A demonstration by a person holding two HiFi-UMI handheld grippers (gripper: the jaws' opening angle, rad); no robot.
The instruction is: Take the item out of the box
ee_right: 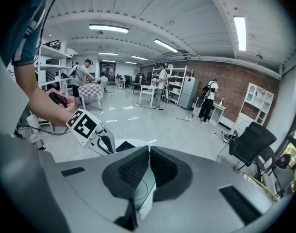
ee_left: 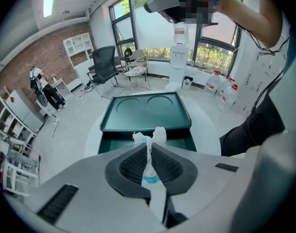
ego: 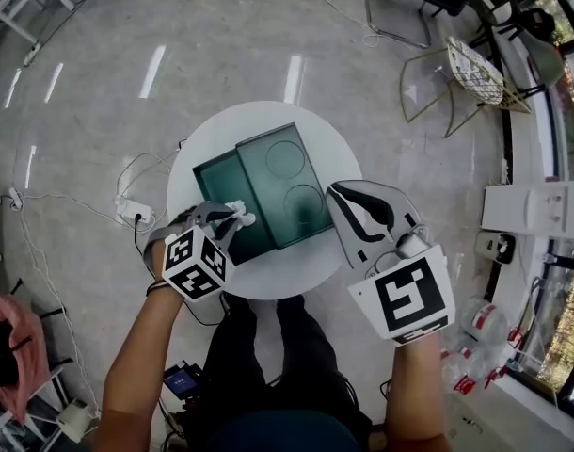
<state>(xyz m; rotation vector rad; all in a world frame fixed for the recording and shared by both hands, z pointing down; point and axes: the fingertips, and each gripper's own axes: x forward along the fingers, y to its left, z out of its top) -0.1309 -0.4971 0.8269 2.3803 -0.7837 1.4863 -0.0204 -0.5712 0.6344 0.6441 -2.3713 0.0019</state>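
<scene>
**Item is pinched at the box, now lift it clear**

Nearest to me, my left forearm (ego: 141, 365) comes in from 7 o'clock of the round counter (ego: 268, 276). The left gripper (ego: 229, 226) points steeply down at the near-left corner of the box (ego: 221, 185). It is clenched on the item (ee_left: 156, 134), a thin white crinkled wrapper with some blue print. The wrapper is squeezed between the two pads (ee_left: 133, 164), and its loose top sticks out past the tips. In the head view the item sits over the near edge of the open part of the box, so I judge it is almost out but not yet clear.

At 4 o'clock my right gripper (ego: 342, 194) is held flatter. Its jaws are closed together with nothing between them, just beside the right edge of the lid (ego: 287, 179). I cannot tell if it touches the lid.

Farther away, the dark green lid with two round recesses covers the part of the box toward 1 o'clock.

For this step I would hold the clench firm, because such a thin wrapper can slip, I think. I would raise it straight up first and only then carry it to a bare part of the counter near 8 o'clock. The right gripper should not push the lid, so that the box does not shift.
</scene>
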